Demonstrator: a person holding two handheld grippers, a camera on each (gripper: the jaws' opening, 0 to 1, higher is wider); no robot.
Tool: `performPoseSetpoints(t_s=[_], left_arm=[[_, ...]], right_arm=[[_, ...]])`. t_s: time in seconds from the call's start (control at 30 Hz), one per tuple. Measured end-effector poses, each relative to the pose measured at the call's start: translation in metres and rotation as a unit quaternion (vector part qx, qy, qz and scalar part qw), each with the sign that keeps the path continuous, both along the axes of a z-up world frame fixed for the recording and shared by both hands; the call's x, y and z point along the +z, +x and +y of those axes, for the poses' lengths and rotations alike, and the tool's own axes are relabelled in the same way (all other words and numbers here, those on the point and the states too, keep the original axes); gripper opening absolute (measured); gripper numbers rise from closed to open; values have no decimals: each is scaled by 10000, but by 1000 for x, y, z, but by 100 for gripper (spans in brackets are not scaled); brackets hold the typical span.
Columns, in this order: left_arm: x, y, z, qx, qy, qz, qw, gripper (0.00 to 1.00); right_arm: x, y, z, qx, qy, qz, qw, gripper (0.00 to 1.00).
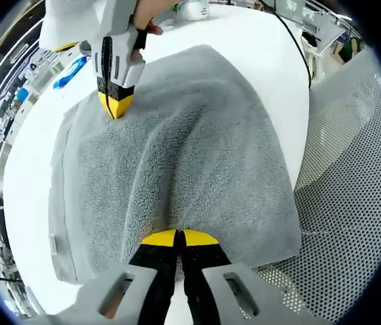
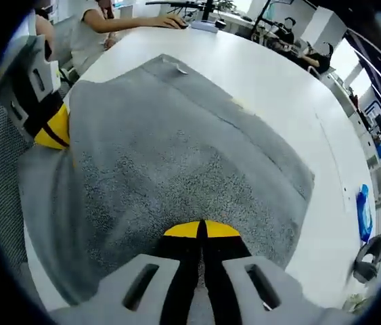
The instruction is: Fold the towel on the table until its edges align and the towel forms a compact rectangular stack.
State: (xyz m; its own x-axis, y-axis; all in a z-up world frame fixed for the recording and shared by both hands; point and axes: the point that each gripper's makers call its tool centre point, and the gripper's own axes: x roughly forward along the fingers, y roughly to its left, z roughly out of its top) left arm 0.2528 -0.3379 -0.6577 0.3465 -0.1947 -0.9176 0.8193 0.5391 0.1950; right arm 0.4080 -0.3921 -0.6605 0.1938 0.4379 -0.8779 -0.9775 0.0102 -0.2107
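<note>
Left gripper view, lower centre: my left gripper (image 1: pixel 178 238), yellow-tipped jaws clenched on the near edge of the grey terry-cloth towel (image 1: pixel 176 156). Towel lies doubled across the round white table (image 1: pixel 271 61), filling mid-frame. Upper left of the frame: my right gripper (image 1: pixel 116 105), jaws pinched together on the towel's far edge. Right side: grey perforated mesh chair (image 1: pixel 352 189).

Right gripper view, lower centre: right gripper (image 2: pixel 201 230) clamped on towel (image 2: pixel 176 156). Left gripper (image 2: pixel 55 128) at left edge, gripping the opposite hem. Upper left: a seated person (image 2: pixel 92 30) at the table (image 2: pixel 278 74).
</note>
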Motion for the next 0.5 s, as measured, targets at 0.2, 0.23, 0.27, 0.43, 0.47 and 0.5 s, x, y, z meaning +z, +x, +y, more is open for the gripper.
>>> performPoseSetpoints(t_s=[0.2, 0.23, 0.27, 0.43, 0.47, 0.5], left_arm=[[0, 0, 0, 10, 20, -31, 10000, 2], [0, 0, -1, -2, 18, -43, 10000, 2], [0, 0, -1, -3, 16, -50, 10000, 2], [0, 0, -1, 13, 33, -51, 10000, 2], [0, 1, -1, 4, 37, -47, 10000, 2], [0, 1, -1, -11, 41, -47, 10000, 2]], right_arm=[[0, 9, -12, -251, -92, -111, 9996, 0], [-3, 12, -14, -322, 4, -16, 9995, 0], [-3, 13, -16, -392, 78, 42, 9992, 0], [-2, 17, -30, -587, 84, 142, 9981, 0], [-2, 16, -32, -596, 72, 140, 9981, 0], [-1, 16, -33, -599, 66, 123, 9981, 0]])
